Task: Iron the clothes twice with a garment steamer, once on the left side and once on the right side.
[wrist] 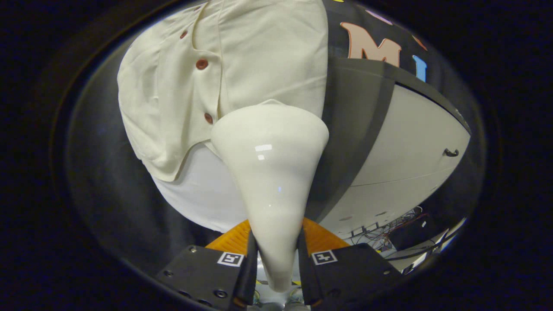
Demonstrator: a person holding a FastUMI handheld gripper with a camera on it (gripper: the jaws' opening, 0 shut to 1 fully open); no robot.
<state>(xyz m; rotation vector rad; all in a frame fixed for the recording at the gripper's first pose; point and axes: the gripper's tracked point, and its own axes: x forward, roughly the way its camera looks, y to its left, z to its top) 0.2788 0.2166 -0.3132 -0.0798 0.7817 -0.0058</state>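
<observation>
Gripper view: gripper (275, 255) fingers pinch the steamer (270, 172) by its neck, head up against the shirt (224, 77) nr its bottom hem, right of the button placket. Looks like a pass in hand; which side, can't tell. Next: keep head on fabric, steady stroke.

A pale ironing board (198, 194) carries a cream shirt (268, 52) with reddish-brown buttons (201, 64); the shirt's hem hangs over the bare board. Whether the steamer head (270, 147) touches the cloth, I cannot tell.
</observation>
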